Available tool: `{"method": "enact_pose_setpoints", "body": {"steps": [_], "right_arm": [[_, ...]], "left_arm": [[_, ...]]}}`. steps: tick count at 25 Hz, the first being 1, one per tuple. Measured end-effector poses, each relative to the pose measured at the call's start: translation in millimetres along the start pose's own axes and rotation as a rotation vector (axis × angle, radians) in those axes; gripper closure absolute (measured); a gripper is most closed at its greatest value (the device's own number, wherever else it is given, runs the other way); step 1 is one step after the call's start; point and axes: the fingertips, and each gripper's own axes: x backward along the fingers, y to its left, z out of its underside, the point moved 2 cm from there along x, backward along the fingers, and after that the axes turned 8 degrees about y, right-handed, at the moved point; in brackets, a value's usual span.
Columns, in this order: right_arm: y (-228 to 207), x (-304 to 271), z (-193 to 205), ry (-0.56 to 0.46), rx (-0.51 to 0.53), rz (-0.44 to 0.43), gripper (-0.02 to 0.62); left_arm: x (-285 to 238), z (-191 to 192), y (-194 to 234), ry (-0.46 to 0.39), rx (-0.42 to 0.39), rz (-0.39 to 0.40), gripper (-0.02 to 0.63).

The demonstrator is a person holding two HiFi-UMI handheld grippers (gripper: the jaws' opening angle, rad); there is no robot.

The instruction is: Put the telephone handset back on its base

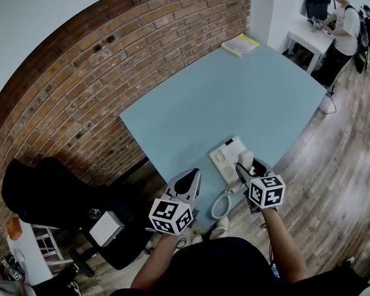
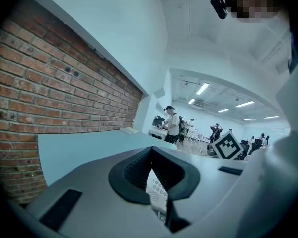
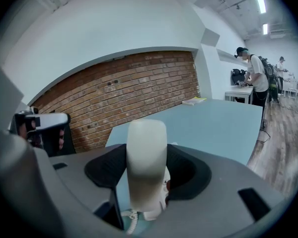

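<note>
The white telephone base lies near the front edge of the light blue table. My right gripper is shut on the white handset, held upright just above the base's right side. In the right gripper view the handset stands between the jaws, with the base and coiled cord below. The cord hangs off the table edge. My left gripper is shut and empty, left of the phone; a sliver of the keypad shows past its jaws.
A yellow notepad lies at the table's far corner. A brick wall runs along the left. A black chair and a white box sit at lower left. A person stands at a white desk far right.
</note>
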Motion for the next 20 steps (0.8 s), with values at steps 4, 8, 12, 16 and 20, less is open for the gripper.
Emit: {"method": "enact_pose_setpoints", "body": {"steps": [4,8,12,16,20], "right_arm": [[1.6,-13.1,6.3,0.039,0.057,-0.007,0.345],[2.8,-21.9,7.0,0.056,0.072,-0.025,0.345],[3.1,-29.6,8.4,0.071,0.077,-0.049,0.345],[5.9,-38.6,8.2,0.084,0.083,-0.074,0.345],[9.1,-48.1,10.1,0.098,0.097,-0.090,0.345]], "left_arm": [[-3.0,2.5,4.2,0.003,0.009,-0.021,0.597],[-5.3,3.4,7.9,0.007,0.017,-0.037,0.597],[-8.1,4.3,8.0,0.008,0.022,-0.050,0.597],[-8.2,5.0,10.8,0.009,0.028,-0.069,0.597],[-6.5,6.6,16.4,0.008,0.036,-0.093,0.597]]}}
